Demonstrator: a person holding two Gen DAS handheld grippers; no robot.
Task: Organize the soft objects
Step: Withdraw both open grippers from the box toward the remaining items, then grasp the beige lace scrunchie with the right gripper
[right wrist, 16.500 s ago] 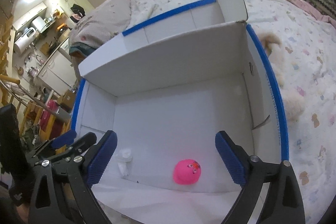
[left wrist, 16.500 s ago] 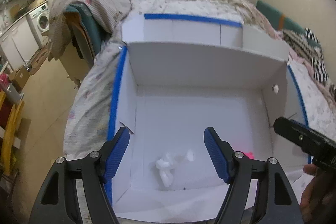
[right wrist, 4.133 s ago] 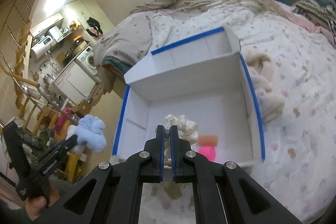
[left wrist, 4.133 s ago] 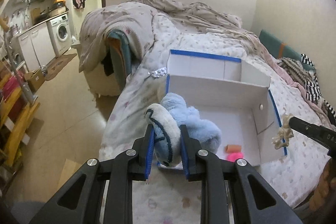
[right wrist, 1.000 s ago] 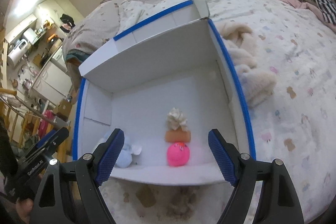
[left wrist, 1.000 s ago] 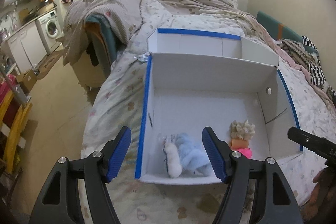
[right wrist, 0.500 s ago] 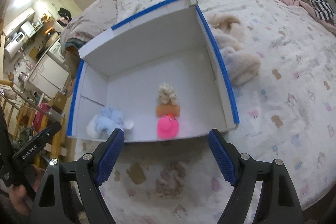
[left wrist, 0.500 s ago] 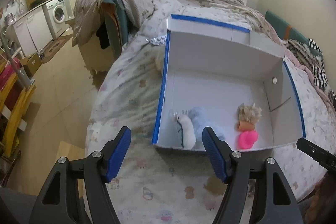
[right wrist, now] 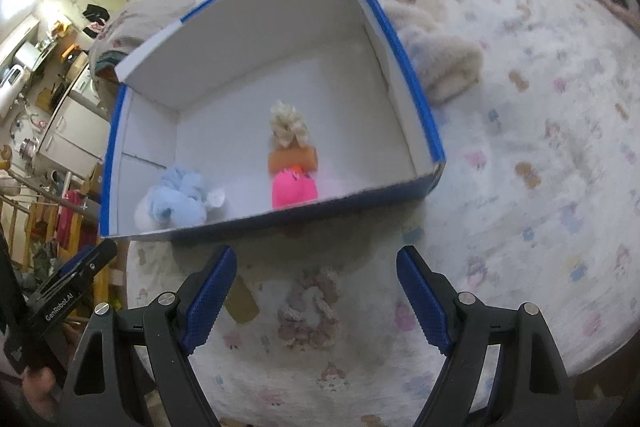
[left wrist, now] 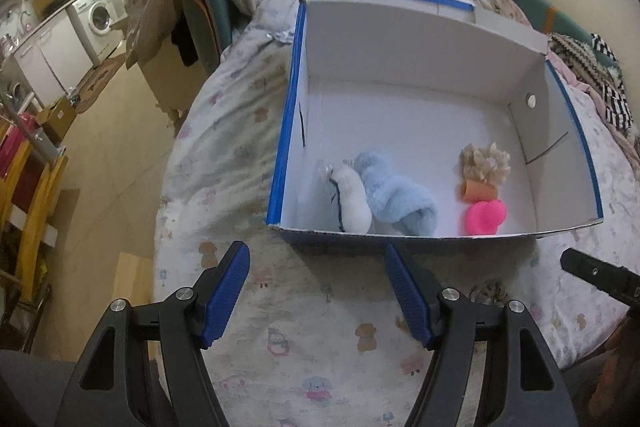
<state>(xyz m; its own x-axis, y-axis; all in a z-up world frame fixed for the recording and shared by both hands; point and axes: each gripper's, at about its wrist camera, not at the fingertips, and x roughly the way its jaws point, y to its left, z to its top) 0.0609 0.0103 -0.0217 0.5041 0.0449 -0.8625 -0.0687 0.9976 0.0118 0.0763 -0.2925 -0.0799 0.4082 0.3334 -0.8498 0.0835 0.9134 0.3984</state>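
Both claws are released with nothing between their pads: the left claw [left wrist: 318,293] hangs over the bedspread just in front of the box, and the right claw [right wrist: 316,299] hangs over a knitted pinkish-beige scrunchie [right wrist: 310,311] lying on the bed [right wrist: 540,187].

That scrunchie looks like the next soft thing to put away. It is likely very light, limp and easy to squash, so nothing about it is fragile. It lies flat on a soft cover, though, so the pads would probably have to press into the bedding to get under the loop. Pinching one bunched side of the ring should hold better than spanning the whole of it. A flat tan piece [right wrist: 242,301] lies just beside it, under the right claw's left pad; I cannot tell what it is.

The white box with blue edges [left wrist: 288,115] stands open on the bed. Along its near wall lies a blue and white plush toy [left wrist: 384,195] at the left. At the right, a beige frilly piece [left wrist: 484,161], an orange roll [left wrist: 478,190] and a pink round toy [left wrist: 486,217] touch one another in a short row. The rest of the floor is bare. A cream fluffy heap [right wrist: 436,51] lies on the bed outside the box, against its right wall.
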